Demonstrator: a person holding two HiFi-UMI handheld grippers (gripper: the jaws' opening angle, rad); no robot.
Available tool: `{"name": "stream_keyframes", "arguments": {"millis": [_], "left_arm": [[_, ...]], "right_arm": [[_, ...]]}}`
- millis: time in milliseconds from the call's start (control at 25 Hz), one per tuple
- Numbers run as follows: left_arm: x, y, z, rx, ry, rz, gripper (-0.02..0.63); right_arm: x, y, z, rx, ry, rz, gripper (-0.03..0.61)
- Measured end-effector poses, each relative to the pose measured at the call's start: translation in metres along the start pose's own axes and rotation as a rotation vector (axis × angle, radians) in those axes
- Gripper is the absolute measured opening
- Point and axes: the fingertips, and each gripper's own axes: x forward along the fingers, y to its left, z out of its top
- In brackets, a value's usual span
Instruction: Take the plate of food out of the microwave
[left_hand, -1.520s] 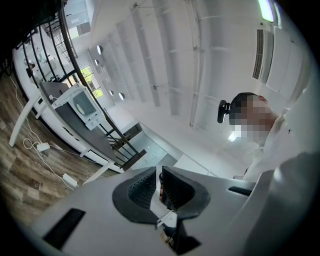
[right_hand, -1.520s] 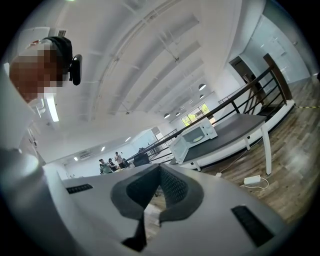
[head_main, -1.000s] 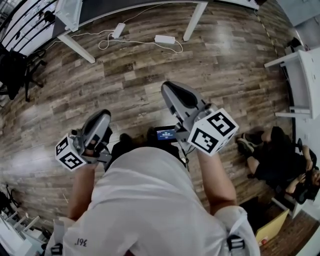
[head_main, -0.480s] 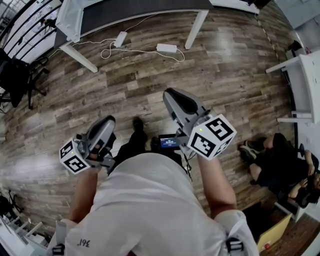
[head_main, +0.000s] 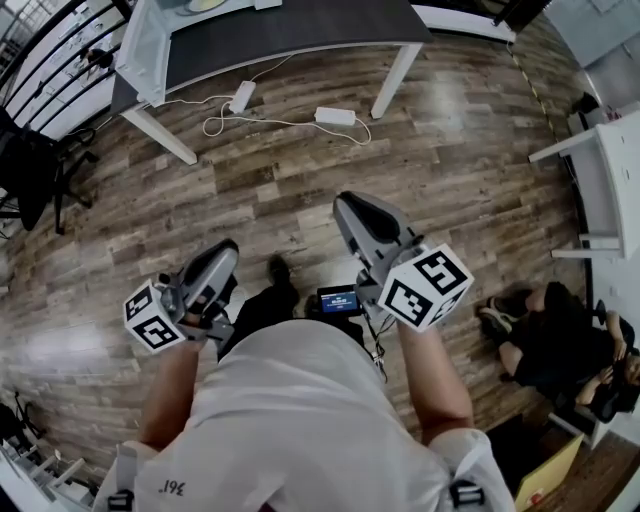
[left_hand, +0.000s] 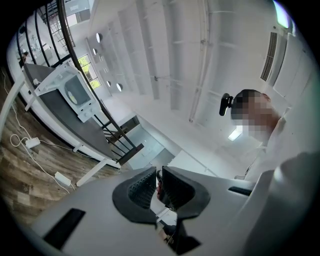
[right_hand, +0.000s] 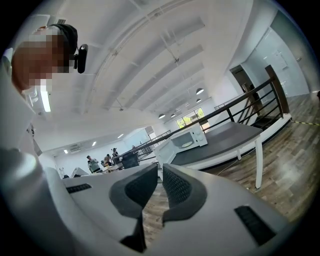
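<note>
- The left gripper (head_main: 225, 252) is held out at waist height on a bare forearm. Its marker cube is nearest the body and its nose tips a little upward. Its jaws stand a slim gap apart, with nothing between them.
- The right gripper (head_main: 348, 205) reaches slightly further forward on the other bare forearm, roughly level. Its jaws have just been opening and stand narrowly apart, empty (wooden floor (right_hand: 152, 207) shows through the gap).
- Ahead, a dark-topped table (head_main: 300, 25) on white legs carries a white microwave (right_hand: 201, 136). A pale oval in its opening is the plate of food (left_hand: 76, 93); the food itself is too small to make out.
- The plate is well apart from both grippers, across a stretch of floor where a white power adapter (head_main: 335, 116) lies. The left gripper view has the plate far left of the jaws. The right gripper view has the microwave just above and right of the jaw tips.
- At far right is a seated person (head_main: 555, 340) in dark clothes.
</note>
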Motion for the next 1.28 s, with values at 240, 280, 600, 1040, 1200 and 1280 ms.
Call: {"name": "stream_keyframes", "arguments": {"millis": [240, 280, 600, 1040, 1200, 1280], "left_arm": [[0.006, 0.039, 0.05, -0.003, 0.014, -0.019, 0.043], [0.007, 0.045, 0.06, 0.0, 0.017, -0.022, 0.043], [0.01, 0.099, 0.121, 0.004, 0.031, 0.003, 0.043], [0.061, 0.184, 0.172, -0.003, -0.035, 0.074, 0.043], [0.107, 0.225, 0.204, -0.006, -0.086, 0.115, 0.044], [0.131, 0.243, 0.219, 0.0, -0.109, 0.141, 0.044]], "right_arm": [[0.056, -0.009, 0.02, 0.004, -0.002, -0.028, 0.011], [0.066, -0.011, 0.024, 0.002, -0.004, -0.032, 0.011], [0.134, -0.023, 0.046, -0.006, 0.01, -0.056, 0.011], [0.234, -0.098, 0.072, -0.007, 0.079, 0.008, 0.011], [0.284, -0.149, 0.097, -0.014, 0.126, 0.053, 0.011], [0.306, -0.172, 0.114, -0.02, 0.143, 0.074, 0.011]]}}
